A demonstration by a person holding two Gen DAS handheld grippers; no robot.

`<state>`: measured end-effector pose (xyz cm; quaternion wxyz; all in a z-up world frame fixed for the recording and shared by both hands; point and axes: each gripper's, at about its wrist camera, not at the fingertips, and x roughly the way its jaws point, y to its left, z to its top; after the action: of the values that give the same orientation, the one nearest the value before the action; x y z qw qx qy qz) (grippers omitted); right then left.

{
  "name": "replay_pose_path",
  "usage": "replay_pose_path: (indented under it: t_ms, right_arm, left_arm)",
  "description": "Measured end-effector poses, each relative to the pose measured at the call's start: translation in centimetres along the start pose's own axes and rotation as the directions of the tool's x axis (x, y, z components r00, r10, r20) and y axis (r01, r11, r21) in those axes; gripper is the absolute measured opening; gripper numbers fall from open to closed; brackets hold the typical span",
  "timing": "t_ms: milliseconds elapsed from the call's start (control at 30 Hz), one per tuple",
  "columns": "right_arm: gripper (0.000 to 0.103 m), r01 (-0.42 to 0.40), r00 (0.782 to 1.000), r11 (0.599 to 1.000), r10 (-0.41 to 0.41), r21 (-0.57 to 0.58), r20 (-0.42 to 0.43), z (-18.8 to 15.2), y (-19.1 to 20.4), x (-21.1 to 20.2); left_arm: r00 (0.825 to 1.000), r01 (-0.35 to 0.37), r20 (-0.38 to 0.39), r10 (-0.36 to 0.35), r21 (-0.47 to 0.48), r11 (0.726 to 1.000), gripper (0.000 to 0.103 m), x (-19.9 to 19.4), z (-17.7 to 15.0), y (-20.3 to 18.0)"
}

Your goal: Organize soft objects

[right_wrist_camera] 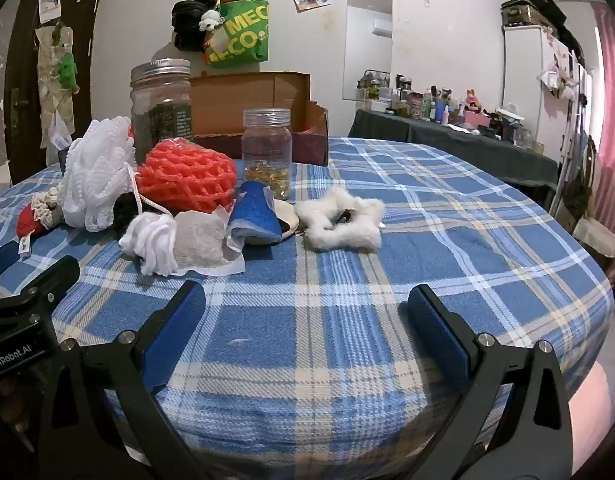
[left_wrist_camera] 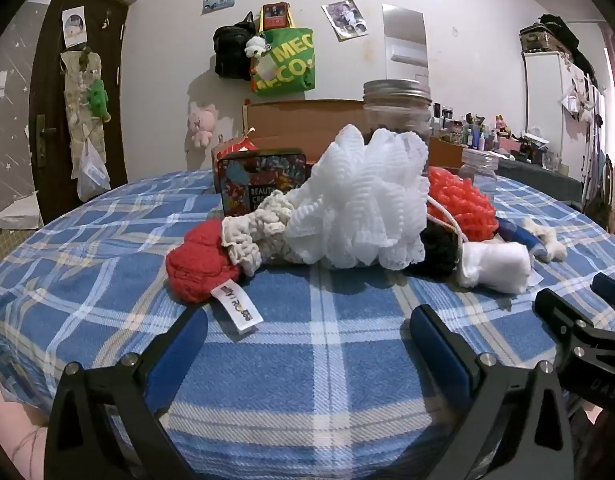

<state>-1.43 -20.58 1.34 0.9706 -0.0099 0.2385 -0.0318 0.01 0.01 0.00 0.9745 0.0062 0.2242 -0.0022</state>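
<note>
Both grippers hang empty over the blue plaid tablecloth point(right_wrist_camera: 447, 240) with jaws spread wide — the left gripper point(left_wrist_camera: 307, 344) at lower centre of its view, the right gripper point(right_wrist_camera: 305, 320) likewise in its own.

The soft things lie in a row across mid-frame, its long axis running left to right, ahead of both sets of jaws and well apart from them. In the left view the red knit piece point(left_wrist_camera: 199, 260) with its white label sits nearest, up and left of the jaws; I judge the left hand the nearer one for that end. The white fluffy star point(right_wrist_camera: 341, 220) lies just above the right jaws, so the right hand suits it.

Counted: one white mesh bath pouf point(left_wrist_camera: 359, 200), one orange foam net point(right_wrist_camera: 187, 178), one cream knit piece point(left_wrist_camera: 259, 224), one rolled white cloth point(right_wrist_camera: 153, 240), one blue cloth point(right_wrist_camera: 253, 216), two jars, one cardboard box point(right_wrist_camera: 263, 96)
</note>
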Motion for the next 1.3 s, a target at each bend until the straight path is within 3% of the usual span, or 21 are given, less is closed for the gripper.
replay_pose_path:
  t_ms: [1300]
  right_arm:
    - [0.103, 0.002, 1.0, 1.0, -0.002, -0.003, -0.018, 0.02, -0.02, 0.06]
  left_arm:
    - [1.0, 0.003, -0.006, -0.003, -0.005, 1.0, 0.103, 0.01, -0.01, 0.01]
